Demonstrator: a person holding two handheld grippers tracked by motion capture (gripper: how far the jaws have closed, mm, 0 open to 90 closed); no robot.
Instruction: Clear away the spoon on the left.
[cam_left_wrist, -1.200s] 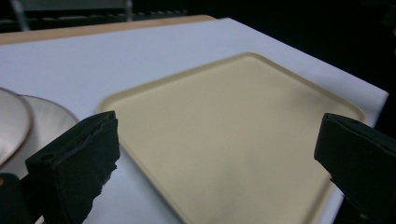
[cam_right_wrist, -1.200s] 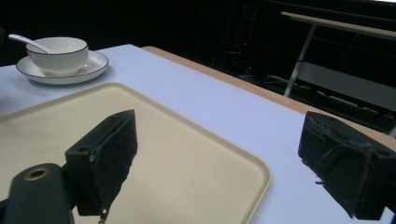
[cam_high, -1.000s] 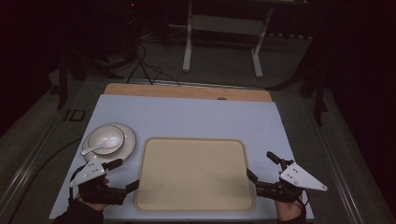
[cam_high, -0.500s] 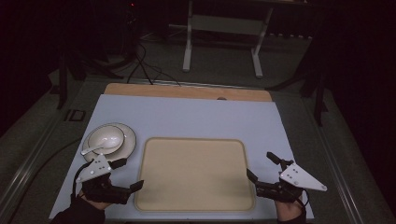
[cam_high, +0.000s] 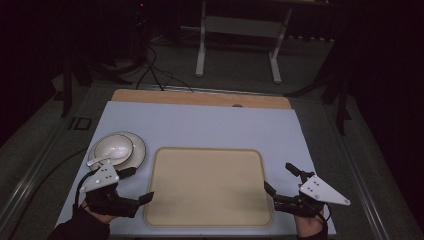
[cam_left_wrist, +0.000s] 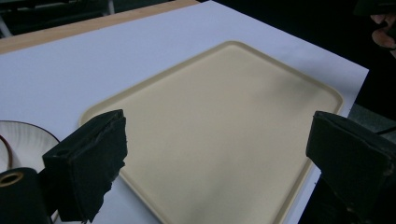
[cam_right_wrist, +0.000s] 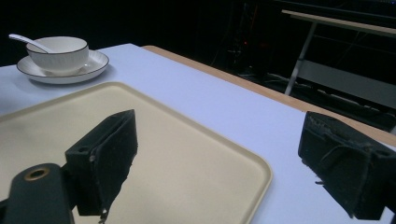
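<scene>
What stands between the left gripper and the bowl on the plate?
Nothing visible does. The left gripper is open beside the tray's left edge, and the bowl with its spoon sits on the plate just beyond it, with bare table between them.

Black fingers (cam_left_wrist: 88, 168), grey three-cornered plates (cam_high: 322, 190)

A white bowl (cam_high: 114, 148) with a spoon (cam_right_wrist: 25, 41) sits on a saucer (cam_high: 138, 151) at the pale sheet's (cam_high: 200, 125) left. Beyond the far wooden edge (cam_high: 200, 98), a white metal frame (cam_high: 202, 50) and cables (cam_high: 150, 70) are on the floor.
</scene>
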